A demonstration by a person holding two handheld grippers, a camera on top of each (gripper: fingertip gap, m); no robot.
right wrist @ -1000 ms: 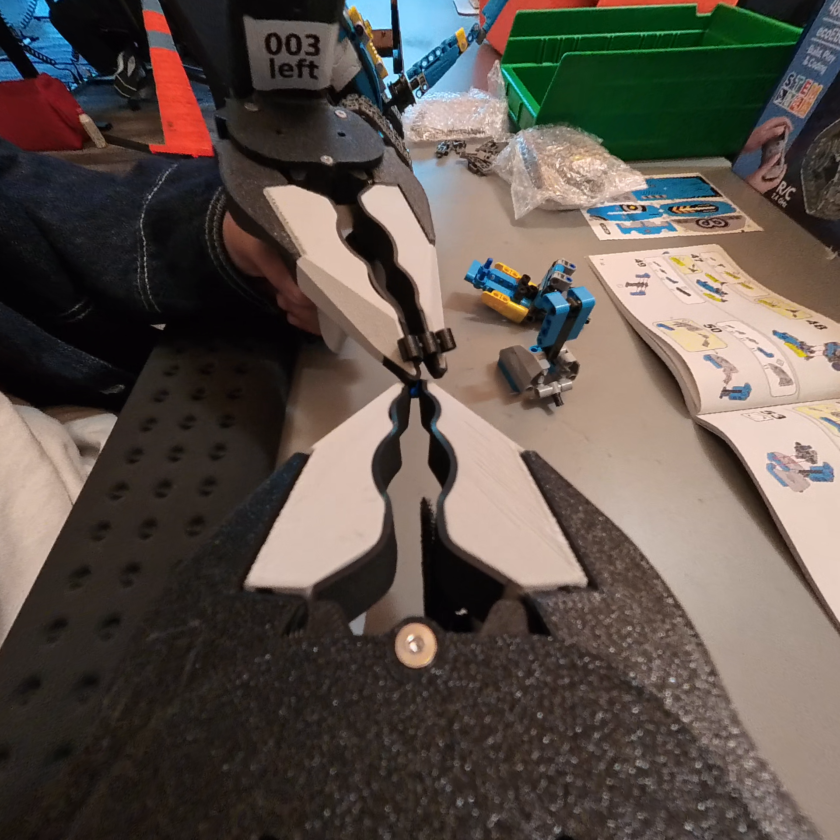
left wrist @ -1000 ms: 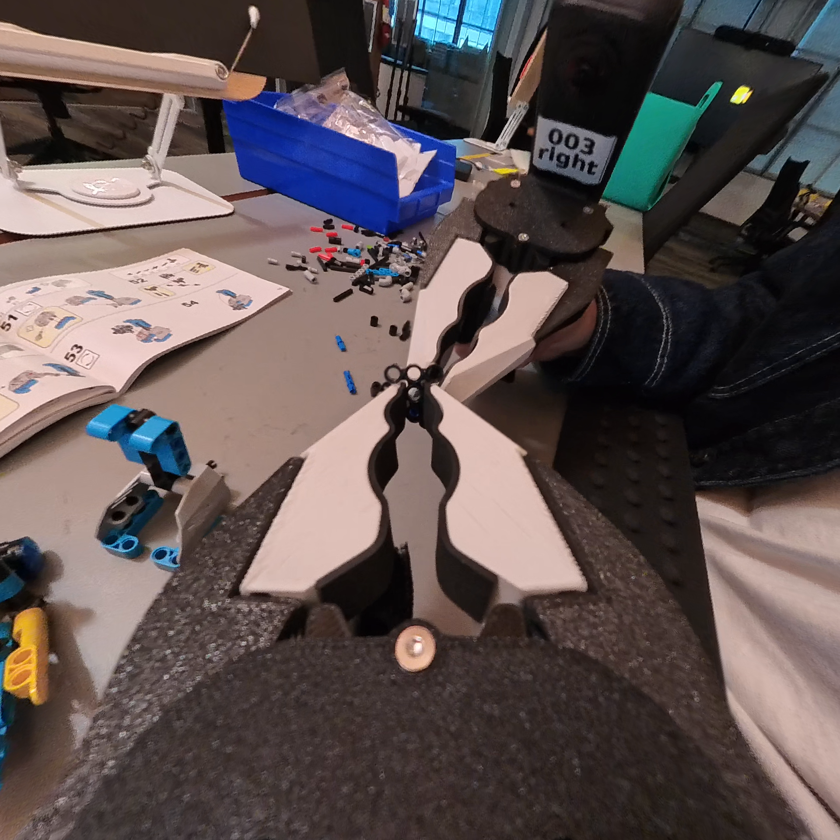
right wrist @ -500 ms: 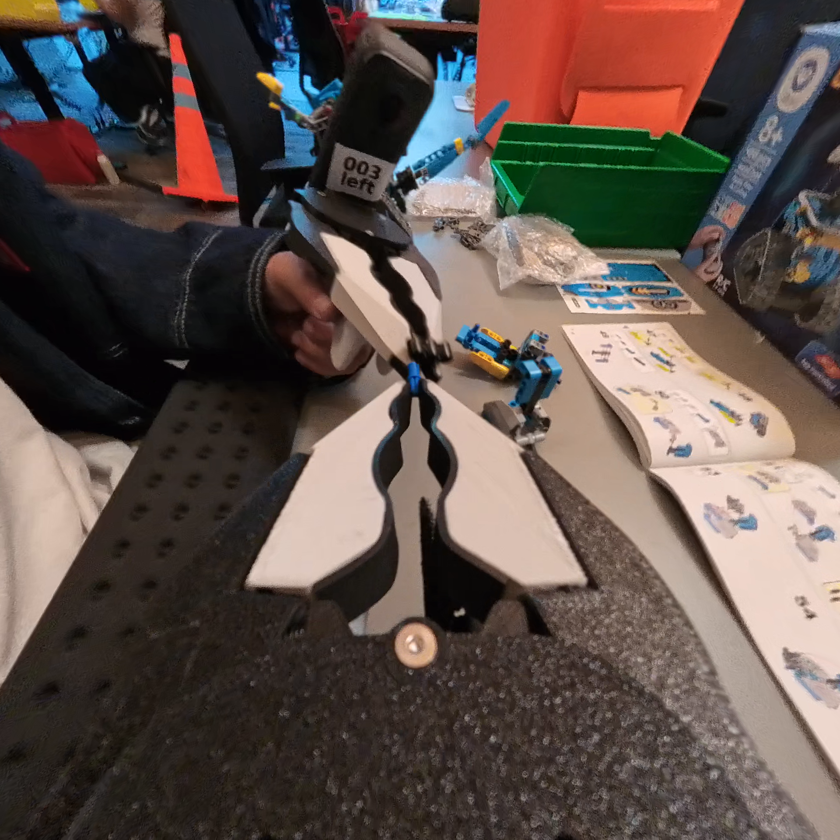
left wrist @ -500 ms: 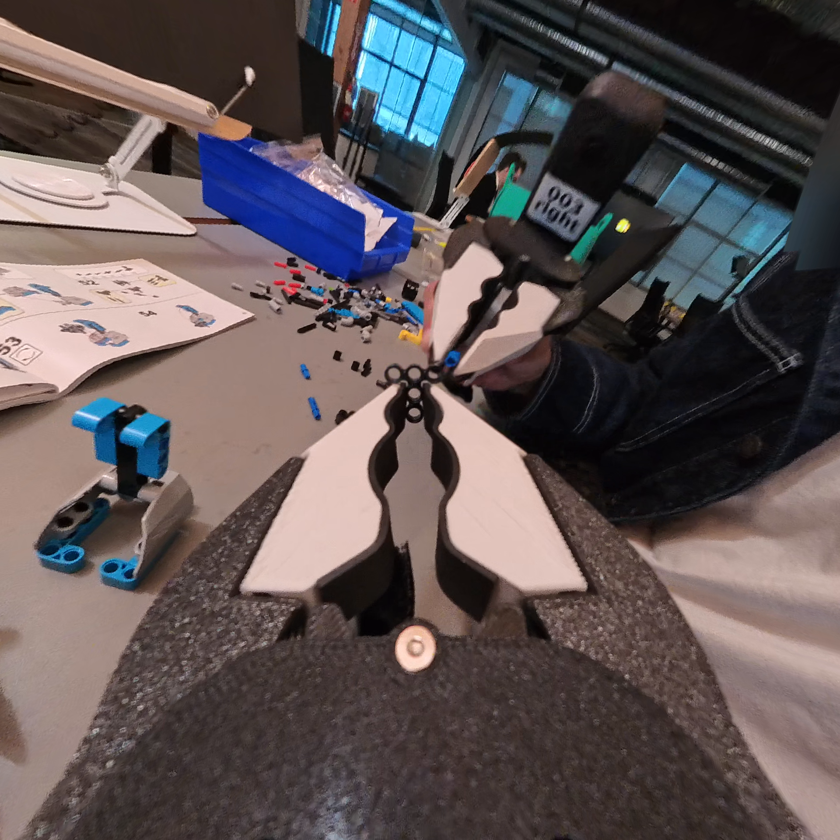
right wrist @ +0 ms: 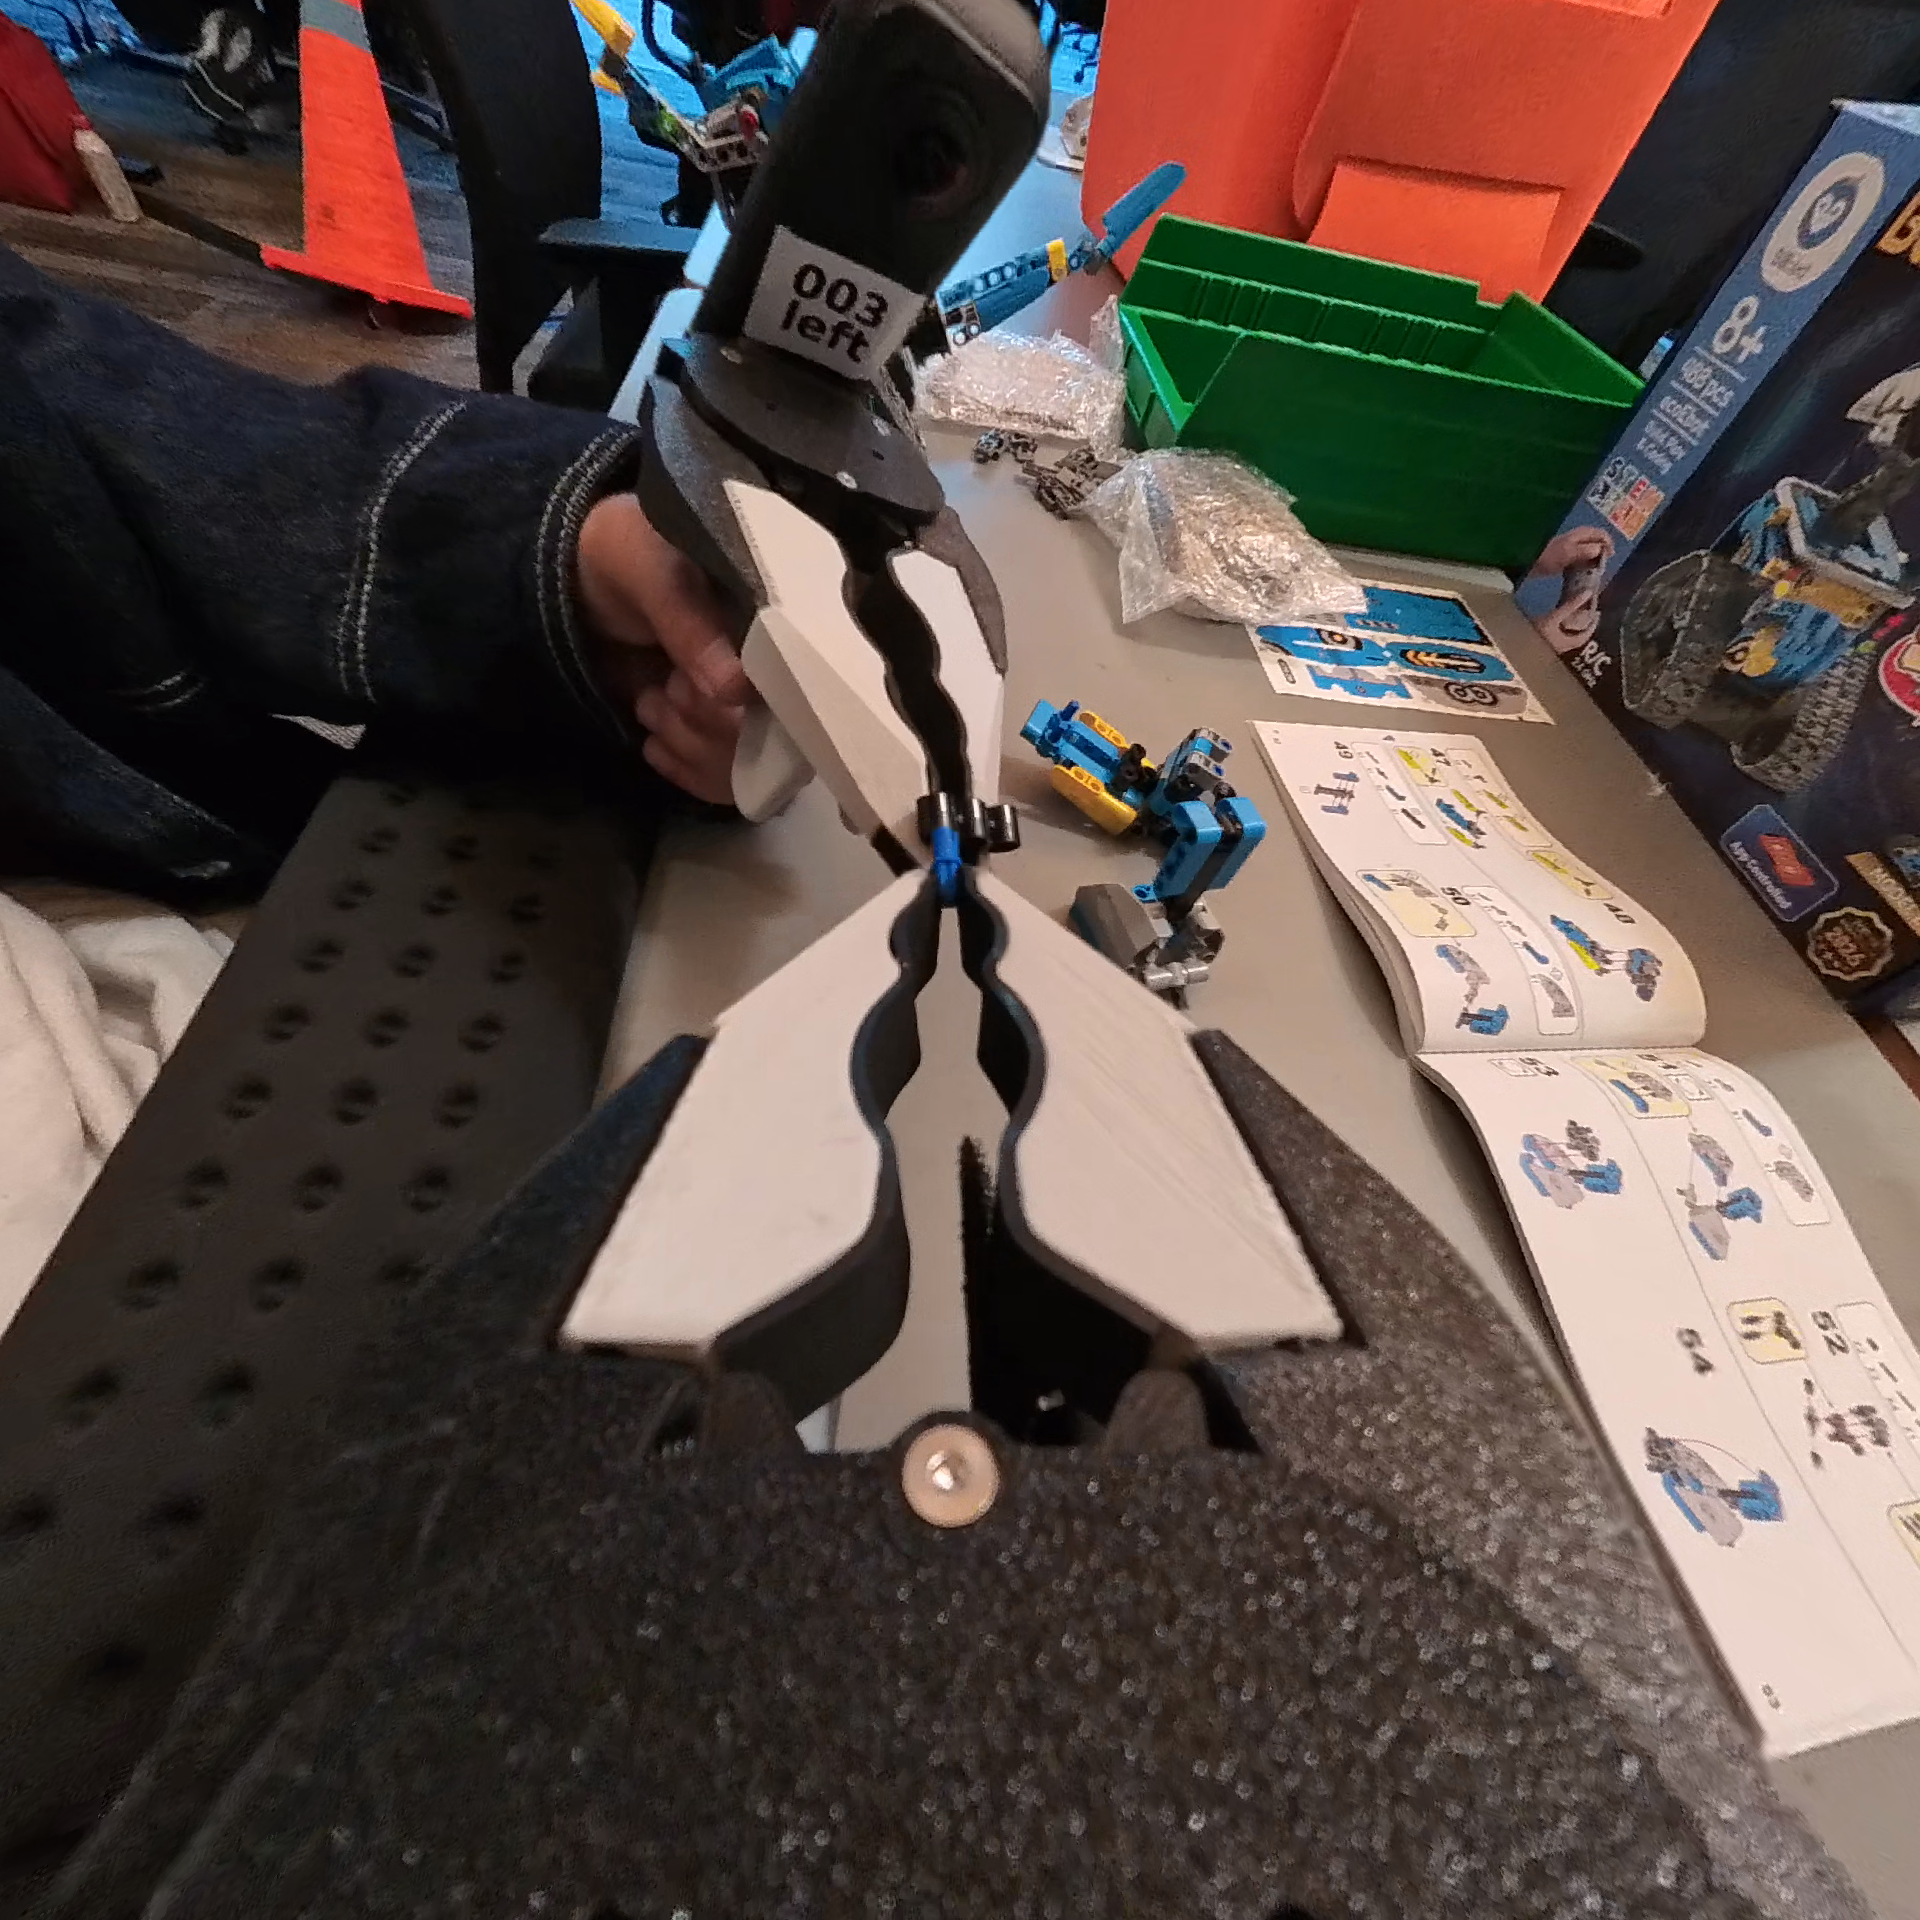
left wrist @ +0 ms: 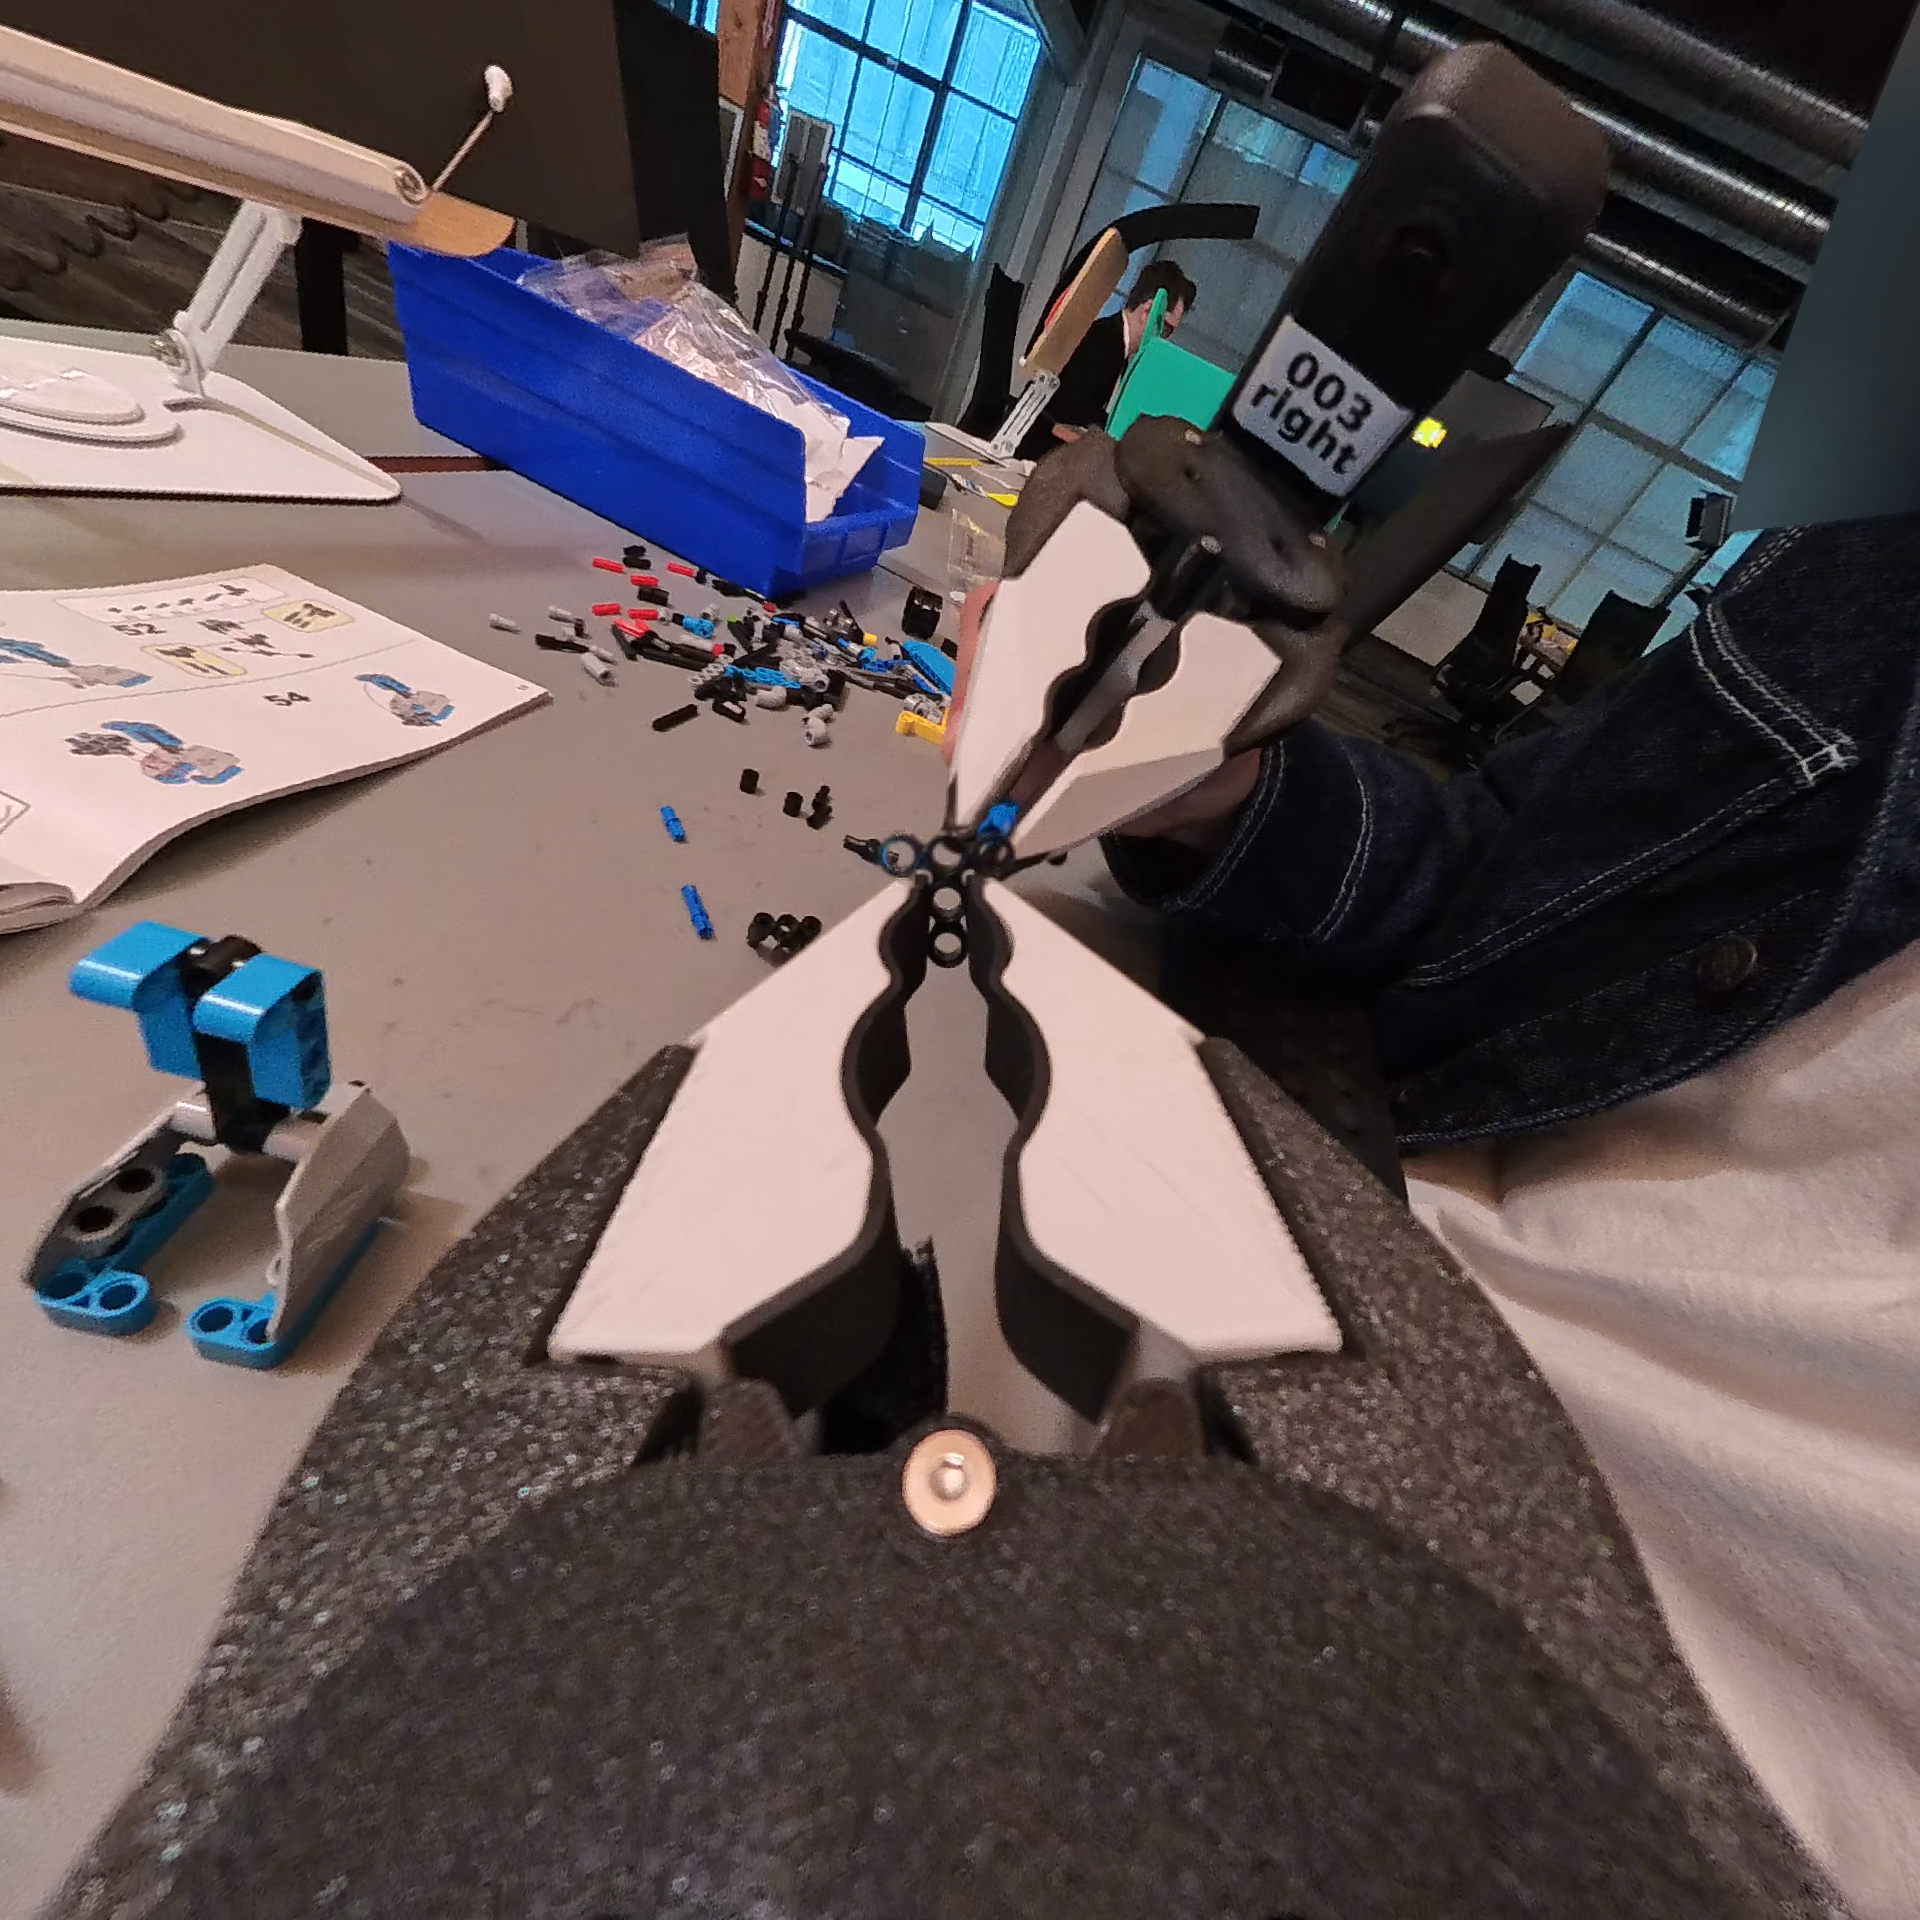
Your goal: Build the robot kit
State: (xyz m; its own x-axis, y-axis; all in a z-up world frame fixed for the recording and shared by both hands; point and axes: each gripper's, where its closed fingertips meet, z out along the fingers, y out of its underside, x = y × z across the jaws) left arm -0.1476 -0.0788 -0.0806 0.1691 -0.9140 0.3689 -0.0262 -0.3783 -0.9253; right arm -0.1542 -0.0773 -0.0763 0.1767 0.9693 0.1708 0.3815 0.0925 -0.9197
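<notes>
My left gripper (left wrist: 945, 914) is shut on a black T-shaped beam with round holes (left wrist: 945, 883), held above the grey table (left wrist: 499, 935). My right gripper (right wrist: 948, 902) is shut on a small blue pin (right wrist: 945, 868). The two grippers meet tip to tip, and the pin's end touches the black beam (right wrist: 966, 821). In the left wrist view the right gripper (left wrist: 1003, 826) comes in from the upper right with the blue pin (left wrist: 1000, 816) at its tips. In the right wrist view the left gripper (right wrist: 951, 800) comes in from the upper left.
Loose small parts (left wrist: 748, 665) lie before a blue bin (left wrist: 644, 416). An open instruction booklet (right wrist: 1538, 1039) and a blue and grey sub-assembly (left wrist: 208, 1132) lie on the table. A blue and yellow assembly (right wrist: 1101, 758), a green bin (right wrist: 1351, 416), part bags (right wrist: 1216, 540) and a box (right wrist: 1766, 571) stand farther off. The tips of both grippers are at nearly the same place.
Both grippers have lifted and tilted up from the table, staying tip to tip. The blue pin now stands against the black beam.
</notes>
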